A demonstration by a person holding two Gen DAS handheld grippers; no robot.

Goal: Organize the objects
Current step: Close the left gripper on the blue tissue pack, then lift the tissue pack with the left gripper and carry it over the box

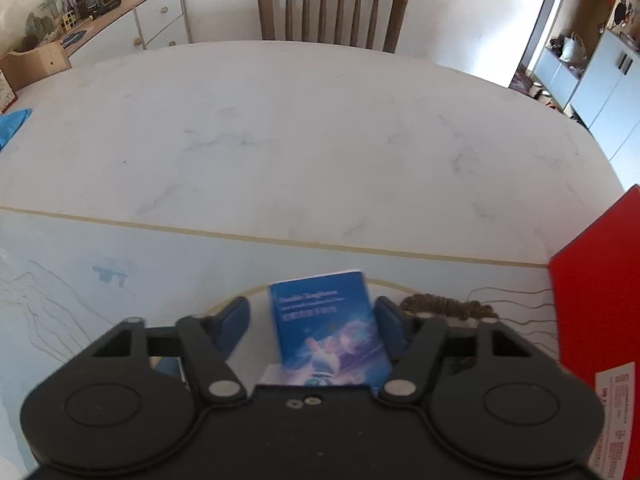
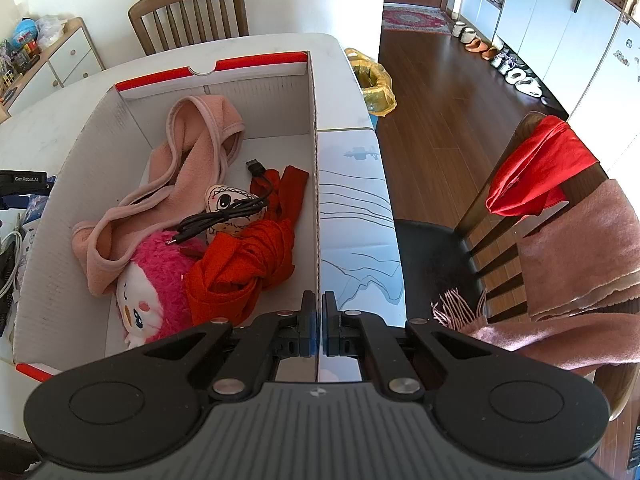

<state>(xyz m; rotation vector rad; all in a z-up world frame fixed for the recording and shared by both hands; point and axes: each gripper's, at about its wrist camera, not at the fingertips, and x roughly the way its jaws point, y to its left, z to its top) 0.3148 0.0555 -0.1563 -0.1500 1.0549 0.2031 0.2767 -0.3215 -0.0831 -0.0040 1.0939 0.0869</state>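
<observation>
**Box partly filled; blue booklet next**

On the table's near edge, the left gripper (image 1: 312,320) straddles a blue booklet (image 1: 328,324); its right pad touches, the left stands clear. The right gripper (image 2: 319,320) pinches the red-and-white cardboard box (image 2: 256,92) wall. Inside lie a pink scarf (image 2: 188,160), plush doll (image 2: 156,280), black USB cable (image 2: 224,212) and red cloth (image 2: 244,264). The booklet's title is blurred; "GenRobot.AI" shows left.

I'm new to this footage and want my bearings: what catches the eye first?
A small blue booklet stands between the left gripper's fingers, over a pale marble-look table. The right gripper pinches the side wall of a white cardboard box with red trim, which holds a bright pink plush doll and crumpled red cloth.
</observation>
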